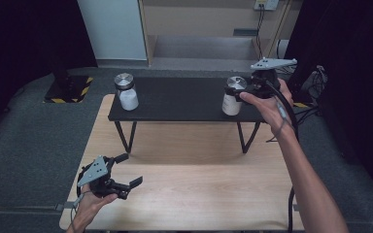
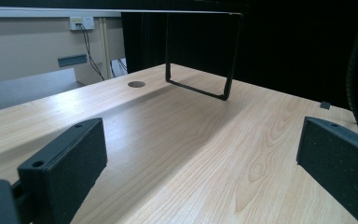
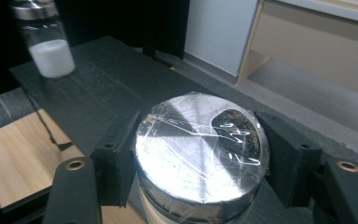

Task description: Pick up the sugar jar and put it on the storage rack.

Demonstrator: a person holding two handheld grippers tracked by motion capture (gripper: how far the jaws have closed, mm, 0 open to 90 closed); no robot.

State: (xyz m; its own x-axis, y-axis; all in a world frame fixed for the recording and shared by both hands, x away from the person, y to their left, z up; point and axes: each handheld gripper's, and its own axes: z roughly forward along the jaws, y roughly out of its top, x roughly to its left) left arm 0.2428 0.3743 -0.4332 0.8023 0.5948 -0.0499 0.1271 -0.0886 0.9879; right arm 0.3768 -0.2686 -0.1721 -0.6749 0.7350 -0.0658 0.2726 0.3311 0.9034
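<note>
Two glass jars with silver lids and white powder stand on a black raised shelf point(image 1: 179, 99). My right gripper point(image 1: 243, 90) is shut on the lid of the right jar point(image 1: 232, 99) near the shelf's right end; in the right gripper view both black pads point(image 3: 119, 158) press on the shiny lid point(image 3: 198, 144). The left jar point(image 1: 126, 91) stands apart at the shelf's left end and also appears far off as the second jar point(image 3: 46, 39). My left gripper point(image 1: 126, 172) hovers low over the wooden table point(image 1: 199, 194) at front left, open, with nothing between its pads point(image 2: 70, 161).
The shelf rests on thin black wire legs point(image 1: 126, 138), one leg frame point(image 2: 200, 56) ahead of the left gripper. A cable hole point(image 2: 136, 84) sits in the tabletop. Grey floor surrounds the table; a white cabinet point(image 1: 114, 29) and wall sockets stand behind.
</note>
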